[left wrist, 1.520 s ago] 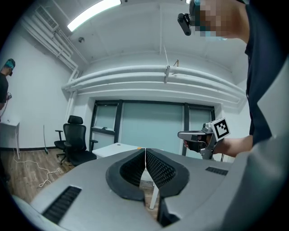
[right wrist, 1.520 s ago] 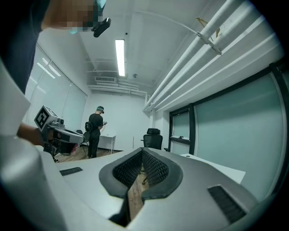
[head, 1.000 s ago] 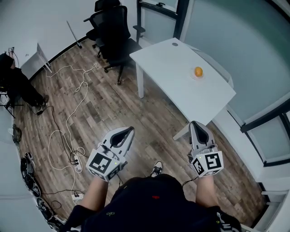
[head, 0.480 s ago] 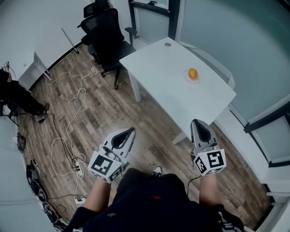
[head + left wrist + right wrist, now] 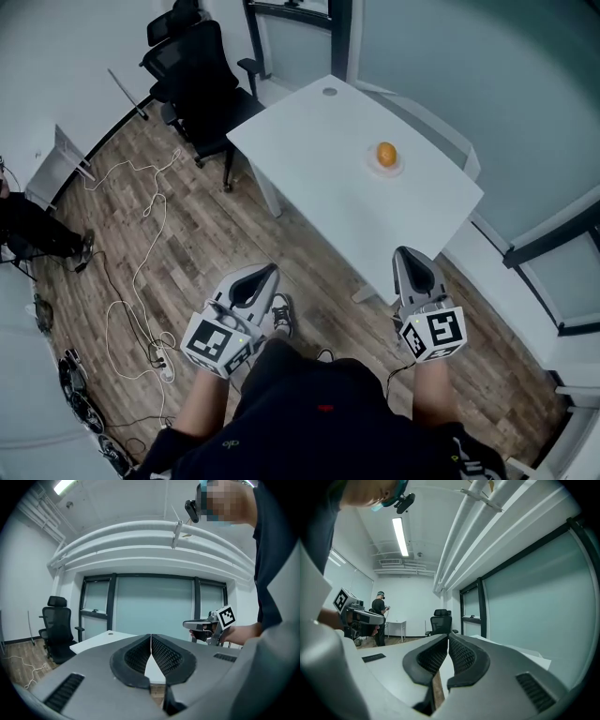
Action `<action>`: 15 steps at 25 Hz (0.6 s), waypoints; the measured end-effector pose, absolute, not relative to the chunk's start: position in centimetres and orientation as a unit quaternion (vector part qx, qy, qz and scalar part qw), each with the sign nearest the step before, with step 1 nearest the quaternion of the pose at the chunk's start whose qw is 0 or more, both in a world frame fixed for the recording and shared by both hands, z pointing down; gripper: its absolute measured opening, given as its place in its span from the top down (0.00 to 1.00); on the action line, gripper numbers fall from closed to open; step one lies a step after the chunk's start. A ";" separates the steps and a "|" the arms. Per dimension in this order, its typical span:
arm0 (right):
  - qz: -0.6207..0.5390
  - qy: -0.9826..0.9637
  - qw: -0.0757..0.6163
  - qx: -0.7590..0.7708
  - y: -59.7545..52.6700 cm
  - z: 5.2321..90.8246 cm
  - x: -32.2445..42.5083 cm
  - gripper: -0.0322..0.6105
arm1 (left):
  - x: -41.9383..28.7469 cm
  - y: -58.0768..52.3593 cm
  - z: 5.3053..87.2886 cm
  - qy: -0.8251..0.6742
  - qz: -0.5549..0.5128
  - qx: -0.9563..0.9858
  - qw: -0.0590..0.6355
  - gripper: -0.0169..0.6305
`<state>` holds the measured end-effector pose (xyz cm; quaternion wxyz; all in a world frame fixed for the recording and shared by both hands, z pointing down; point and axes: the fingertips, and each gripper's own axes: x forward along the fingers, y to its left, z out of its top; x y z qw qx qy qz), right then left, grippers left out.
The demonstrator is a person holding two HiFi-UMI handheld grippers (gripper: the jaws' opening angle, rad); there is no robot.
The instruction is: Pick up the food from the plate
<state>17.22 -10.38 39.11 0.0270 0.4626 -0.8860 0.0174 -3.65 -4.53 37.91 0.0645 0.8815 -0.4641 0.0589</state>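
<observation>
An orange round food item (image 5: 386, 153) sits on a small white plate (image 5: 385, 167) on the white table (image 5: 328, 159), toward its far right side. My left gripper (image 5: 265, 271) is held over the wooden floor, short of the table, jaws shut and empty. My right gripper (image 5: 405, 255) hovers at the table's near corner, also shut with nothing in it. In the left gripper view the closed jaws (image 5: 150, 637) point at the table, and the right gripper (image 5: 206, 625) shows at the right. The right gripper view shows its own closed jaws (image 5: 448, 638).
Black office chairs (image 5: 202, 70) stand left of the table. White cables (image 5: 141, 253) and a power strip (image 5: 161, 353) lie on the wood floor at the left. A glass wall (image 5: 469, 84) runs behind the table. A person (image 5: 378, 616) stands in the distance.
I have stepped closer to the table; it and the plate have drifted down and left in the head view. Both grippers stay shut, held the same way in front of me.
</observation>
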 end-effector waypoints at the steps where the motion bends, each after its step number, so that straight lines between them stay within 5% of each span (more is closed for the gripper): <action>1: 0.020 -0.883 0.029 0.469 -11.1 39.2 17.4 0.91 | -3.6 -5.4 37.9 -0.459 0.056 0.884 0.063 0.94; 15: 0.018 -0.844 0.047 0.533 -22.0 38.3 12.4 0.91 | -8.7 -18.9 37.4 -0.385 0.047 0.920 0.057 0.94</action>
